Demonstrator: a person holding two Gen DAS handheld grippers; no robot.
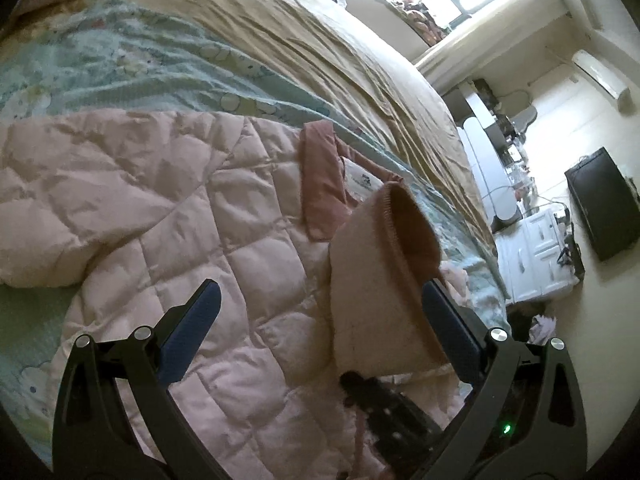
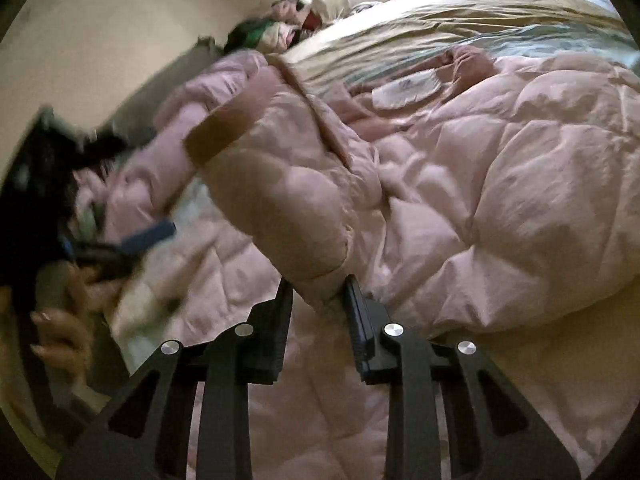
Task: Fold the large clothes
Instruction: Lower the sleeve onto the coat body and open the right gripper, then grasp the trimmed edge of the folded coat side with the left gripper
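The quilted jacket (image 1: 168, 216) is pale pink, its collar (image 1: 320, 184) darker rose at two o'clock. The sheet (image 1: 120, 68) is light blue with a cartoon print, the blanket (image 1: 320, 40) beyond plain tan.

**Soft cloth, matt plastic**

The pink jacket (image 1: 168, 200) is quilted cloth with a faint sheen, puffy and creased between its stitched seams. Its cuff (image 1: 384, 248) is ribbed knit, matt and slightly fuzzy, tan inside. The collar (image 1: 320, 176) is a darker pink, smooth matt fabric, and a white label (image 1: 362, 182) beside it looks like thin woven cloth. The bed (image 1: 280, 40) carries a beige sheet, matt and wrinkled, and a pale blue printed cover with a soft finish. The left tool (image 1: 320, 320) is matt black plastic with bright metal rivets and textured blue pads; the right tool (image 2: 318, 308) has the same black frame and ridged dark pads.
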